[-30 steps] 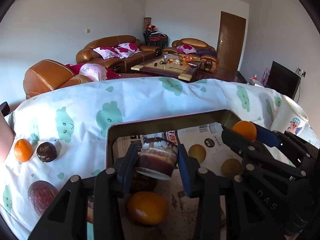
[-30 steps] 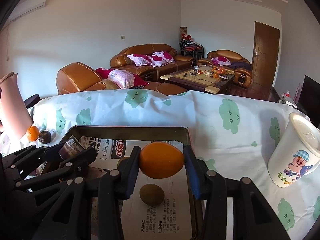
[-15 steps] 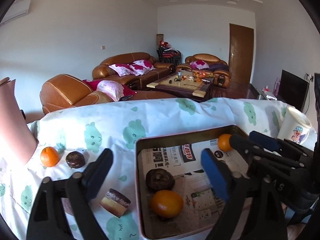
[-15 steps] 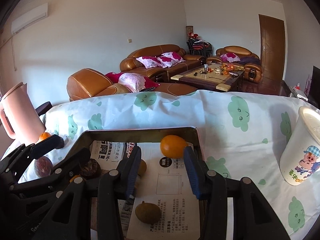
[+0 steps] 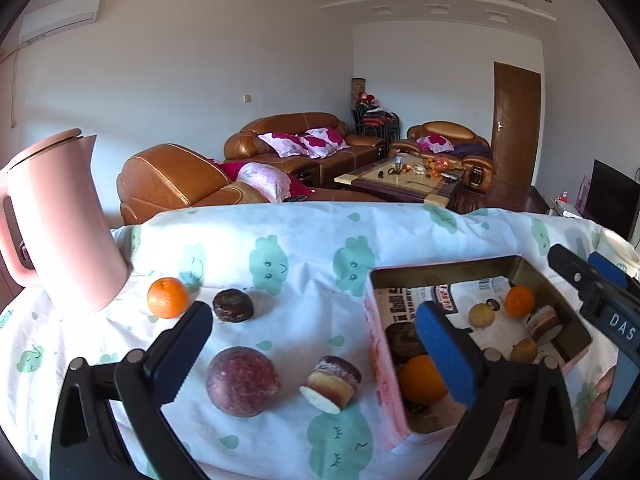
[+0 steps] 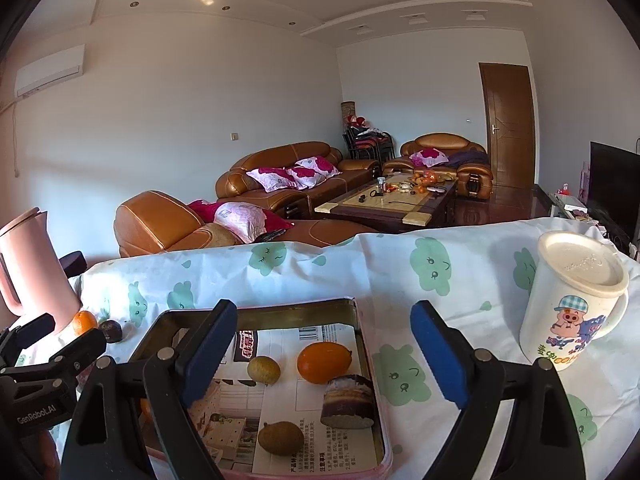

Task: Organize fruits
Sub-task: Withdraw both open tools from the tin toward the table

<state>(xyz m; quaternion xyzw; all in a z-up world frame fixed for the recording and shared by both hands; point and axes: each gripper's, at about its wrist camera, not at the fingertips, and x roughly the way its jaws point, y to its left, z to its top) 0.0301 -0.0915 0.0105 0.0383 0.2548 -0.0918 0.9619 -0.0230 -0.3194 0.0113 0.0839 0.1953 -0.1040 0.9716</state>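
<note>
Left wrist view: left gripper (image 5: pixel 310 338) spread wide, nothing between its blue pads, hanging over the cloud-print tablecloth (image 5: pixel 280 248). On the cloth beside the tray's left wall: a large purple fruit (image 5: pixel 241 381) and, just right of it, a cut fruit slice (image 5: pixel 331 378) lying tilted. Farther back, an orange (image 5: pixel 167 297) and a small dark fruit (image 5: pixel 233 305) sit side by side near the pink kettle (image 5: pixel 56 224) at the cloth's left edge. Metal tray (image 5: pixel 440 270), paper-lined, holds an orange, a dark fruit and several smaller pieces. Right wrist view: right gripper (image 6: pixel 324 354) also wide apart and empty, above the tray (image 6: pixel 256 312). Inside, toward the tray's right wall: an orange fruit (image 6: pixel 324 362) with a second cut slice (image 6: pixel 348 400) touching its near side; two brownish round fruits (image 6: pixel 263 369) (image 6: pixel 280 438) on the paper. Cartoon mug (image 6: pixel 576 300) stands upright near the cloth's right edge.
</note>
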